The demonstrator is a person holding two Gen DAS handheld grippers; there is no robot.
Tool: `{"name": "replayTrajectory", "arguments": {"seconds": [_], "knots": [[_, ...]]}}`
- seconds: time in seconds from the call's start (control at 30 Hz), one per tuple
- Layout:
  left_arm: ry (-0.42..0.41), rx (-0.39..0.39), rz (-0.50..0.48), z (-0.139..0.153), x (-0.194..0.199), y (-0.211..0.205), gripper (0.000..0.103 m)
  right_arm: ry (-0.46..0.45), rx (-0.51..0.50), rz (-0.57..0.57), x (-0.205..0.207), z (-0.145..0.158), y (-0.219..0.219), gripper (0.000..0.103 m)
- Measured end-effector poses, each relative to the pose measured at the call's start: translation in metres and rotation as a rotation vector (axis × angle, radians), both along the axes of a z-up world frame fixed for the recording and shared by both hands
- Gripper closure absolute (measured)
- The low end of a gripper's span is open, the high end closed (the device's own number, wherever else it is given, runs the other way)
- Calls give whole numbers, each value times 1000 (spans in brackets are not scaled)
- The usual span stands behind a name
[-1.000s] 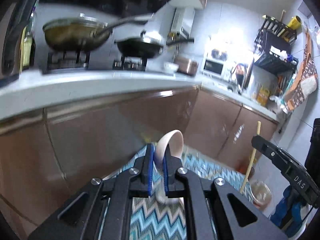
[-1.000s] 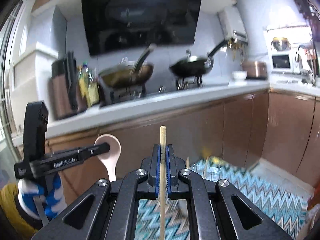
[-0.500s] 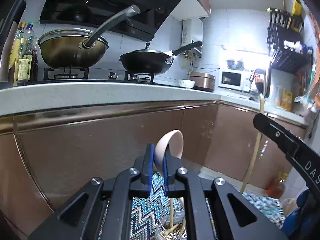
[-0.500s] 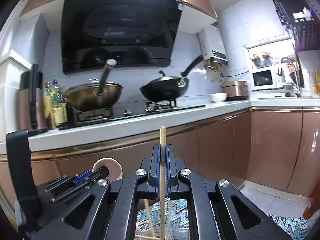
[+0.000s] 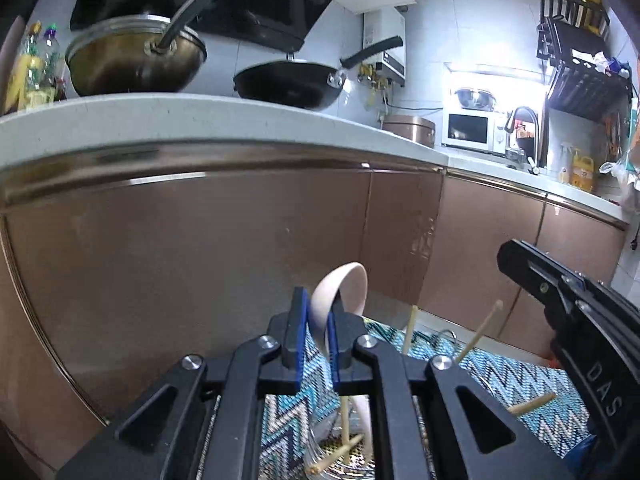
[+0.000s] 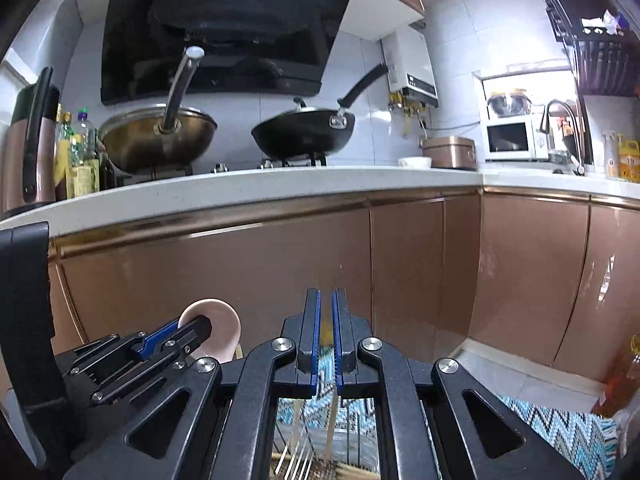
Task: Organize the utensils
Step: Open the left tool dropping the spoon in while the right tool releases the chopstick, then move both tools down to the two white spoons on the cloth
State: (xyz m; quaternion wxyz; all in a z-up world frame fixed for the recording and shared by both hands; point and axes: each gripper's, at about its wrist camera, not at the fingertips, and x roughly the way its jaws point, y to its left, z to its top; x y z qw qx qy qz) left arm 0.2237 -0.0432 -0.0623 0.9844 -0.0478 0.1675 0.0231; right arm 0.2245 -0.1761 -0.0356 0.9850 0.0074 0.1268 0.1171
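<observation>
- The pale spoon [image 5: 340,296] stands upright between the left gripper [image 5: 316,336] jaws, which are opening; its bowl rises above their tips.
- Its handle runs down into a wire holder [image 5: 320,460] with chopsticks [image 5: 478,330], on a zigzag mat [image 5: 520,376].
- The right gripper [image 6: 326,340] jaws are closed, nothing visibly between the pads.
- A chopstick [image 6: 330,428] stands just below them.

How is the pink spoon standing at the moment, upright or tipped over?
Upright: the spoon stands bowl-up between the fingers of the left gripper, which are opening, with its handle pointing down towards the wire holder.
</observation>
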Motion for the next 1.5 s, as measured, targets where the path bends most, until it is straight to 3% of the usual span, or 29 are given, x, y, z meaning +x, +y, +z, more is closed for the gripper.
{"name": "replayTrajectory", "arguments": {"seconds": [0.13,0.17,0.33,0.53,0.83,1.07,1.5], "knots": [[21,-57,-51,3,-2,7,88,21,-8,-2,-5,1,-3,82],[29,-71,-75,6,-3,9,80,21,-11,-3,-9,4,-4,80],[17,-105,-127,27,-20,20,67,2,-20,-1,-33,23,-7,77],[17,-116,-141,56,-53,40,67,-23,-26,-6,-71,51,-14,76],[-16,-58,-137,106,-135,88,66,-32,-28,-35,-134,84,-33,73],[-27,-94,-115,119,-180,123,62,-10,-22,-39,-174,92,-36,72],[-58,-94,-151,140,-247,143,56,-29,-45,-38,-246,114,-35,66]]}}
